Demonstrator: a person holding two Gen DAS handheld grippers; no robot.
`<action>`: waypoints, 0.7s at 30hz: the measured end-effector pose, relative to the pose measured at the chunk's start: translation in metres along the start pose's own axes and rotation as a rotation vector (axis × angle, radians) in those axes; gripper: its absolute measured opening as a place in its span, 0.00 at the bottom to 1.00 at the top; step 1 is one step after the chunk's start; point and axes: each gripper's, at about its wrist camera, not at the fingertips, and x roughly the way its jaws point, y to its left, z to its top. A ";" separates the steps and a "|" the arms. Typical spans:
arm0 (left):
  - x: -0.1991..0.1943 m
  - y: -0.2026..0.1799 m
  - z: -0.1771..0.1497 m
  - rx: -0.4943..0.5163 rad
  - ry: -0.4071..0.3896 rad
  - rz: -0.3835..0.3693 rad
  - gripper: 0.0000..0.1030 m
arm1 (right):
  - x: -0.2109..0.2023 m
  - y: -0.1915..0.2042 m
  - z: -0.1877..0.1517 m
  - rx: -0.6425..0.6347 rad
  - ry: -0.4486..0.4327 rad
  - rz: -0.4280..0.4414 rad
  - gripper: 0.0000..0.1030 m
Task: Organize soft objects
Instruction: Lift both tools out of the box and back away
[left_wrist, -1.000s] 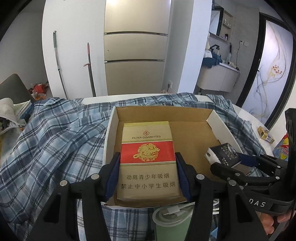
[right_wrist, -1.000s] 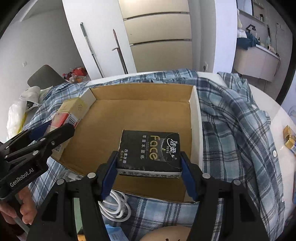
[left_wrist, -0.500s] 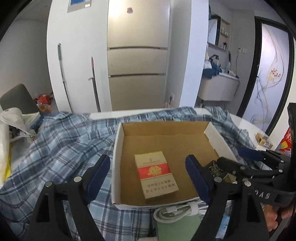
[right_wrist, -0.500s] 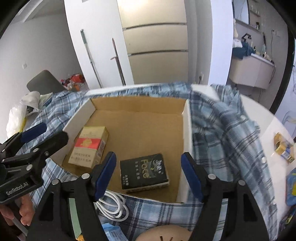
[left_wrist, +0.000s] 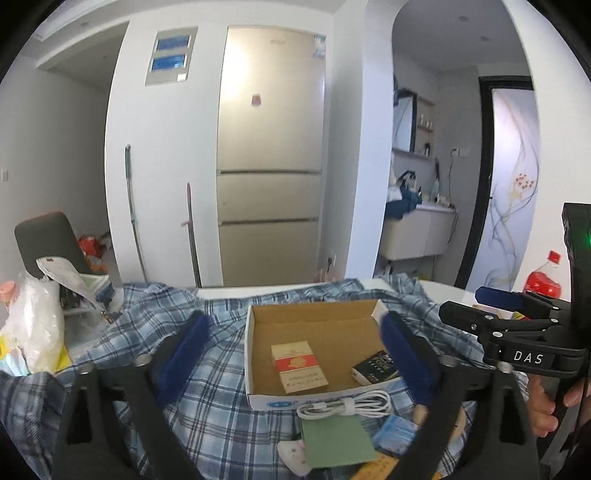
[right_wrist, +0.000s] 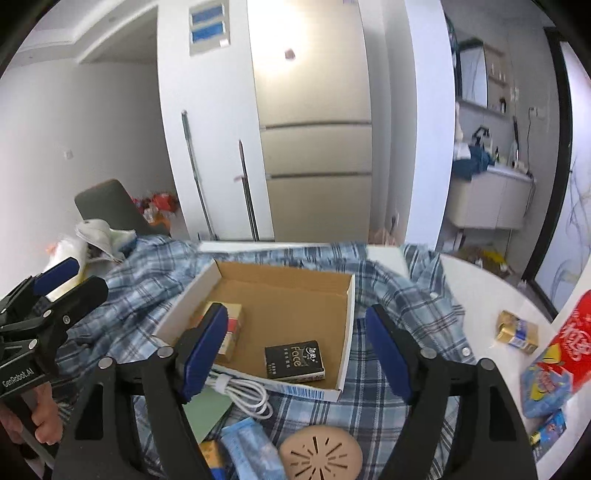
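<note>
Since a second ago both packs have been let go and now lie flat inside the shallow brown cardboard box: the gold-and-red cigarette pack to the left, the black tissue pack to the right, apart from each other. The left gripper has just been opening and stands released, nothing between its blue pads. The right gripper has likewise been opening and grips nothing. The box sits on a blue plaid shirt. A coiled white cable lies just before the box's near wall, beside a green card.
</note>
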 end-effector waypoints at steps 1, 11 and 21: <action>-0.008 -0.001 -0.001 0.002 -0.029 -0.005 1.00 | -0.008 0.000 -0.002 -0.002 -0.018 0.002 0.75; -0.050 -0.009 -0.032 0.028 -0.150 0.009 1.00 | -0.035 0.006 -0.038 -0.018 -0.111 0.032 0.79; -0.022 -0.002 -0.063 0.028 -0.062 0.028 1.00 | -0.018 -0.005 -0.066 -0.013 -0.108 0.055 0.82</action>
